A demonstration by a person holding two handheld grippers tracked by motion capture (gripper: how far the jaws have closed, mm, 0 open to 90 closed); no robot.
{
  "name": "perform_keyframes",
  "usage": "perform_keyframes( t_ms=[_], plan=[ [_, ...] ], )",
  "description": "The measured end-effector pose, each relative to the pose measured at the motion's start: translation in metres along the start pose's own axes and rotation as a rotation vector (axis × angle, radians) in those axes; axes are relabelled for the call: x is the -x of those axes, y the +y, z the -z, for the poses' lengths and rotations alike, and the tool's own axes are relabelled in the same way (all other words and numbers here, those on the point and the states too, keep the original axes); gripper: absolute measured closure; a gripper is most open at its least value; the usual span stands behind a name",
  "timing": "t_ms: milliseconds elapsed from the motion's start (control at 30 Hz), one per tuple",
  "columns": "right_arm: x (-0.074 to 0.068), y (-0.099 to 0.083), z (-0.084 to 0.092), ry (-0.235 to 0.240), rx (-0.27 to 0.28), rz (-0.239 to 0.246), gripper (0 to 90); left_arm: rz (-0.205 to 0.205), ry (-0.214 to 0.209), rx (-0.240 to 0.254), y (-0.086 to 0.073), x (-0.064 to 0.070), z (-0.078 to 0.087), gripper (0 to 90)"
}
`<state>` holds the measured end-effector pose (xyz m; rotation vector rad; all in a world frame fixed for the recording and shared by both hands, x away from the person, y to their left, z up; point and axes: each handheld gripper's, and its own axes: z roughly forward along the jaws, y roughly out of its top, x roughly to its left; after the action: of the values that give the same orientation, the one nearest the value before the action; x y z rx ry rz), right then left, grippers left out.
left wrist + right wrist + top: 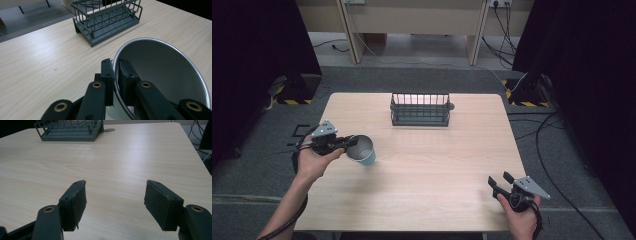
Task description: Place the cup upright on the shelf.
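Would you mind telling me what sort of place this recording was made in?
Probably a lab or studio set up for recording handling work: a bare wooden table on grey carpet, black curtains at both sides, and loose cables trailing across the floor.

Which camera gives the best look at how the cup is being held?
The left gripper view: the left gripper pinches the cup's metal rim, one jaw outside and one inside. The high view shows the cup small, tilted at that gripper, with the pinch hard to make out. The right gripper view looks across bare table toward the wire basket.
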<state>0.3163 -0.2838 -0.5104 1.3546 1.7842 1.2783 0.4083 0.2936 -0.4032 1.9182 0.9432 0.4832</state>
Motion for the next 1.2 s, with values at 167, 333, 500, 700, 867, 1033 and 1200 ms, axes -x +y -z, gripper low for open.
perform_keyframes(
  t_ms=[167,333,500,700,867,1033,1200],
  plan=[
    [0.000,0.000,0.000,0.002,0.000,-0.002,34.5,0.008,-0.003,0.010,0.004,0.000,-0.003,82.6],
    [0.000,0.000,0.000,0.004,-0.002,-0.011,34.7,0.015,-0.009,0.024,0.010,-0.001,-0.007,82.6],
    [0.001,0.000,0.000,0.005,-0.003,-0.008,34.8,0.015,-0.011,0.029,0.016,-0.001,-0.010,82.6],
    [0.001,0.000,0.000,0.005,-0.004,-0.009,35.0,0.009,-0.014,0.038,0.023,0.000,-0.012,82.6],
    [0.001,0.000,0.000,0.005,-0.003,-0.010,35.0,0.008,-0.026,0.045,0.030,0.002,-0.018,82.6],
    [0.001,0.000,0.000,0.006,-0.003,-0.016,35.1,0.010,-0.029,0.049,0.034,0.003,-0.022,82.5],
    [0.001,0.000,0.001,0.008,-0.003,-0.017,35.4,0.010,-0.030,0.054,0.039,0.003,-0.025,82.6]
  ],
)
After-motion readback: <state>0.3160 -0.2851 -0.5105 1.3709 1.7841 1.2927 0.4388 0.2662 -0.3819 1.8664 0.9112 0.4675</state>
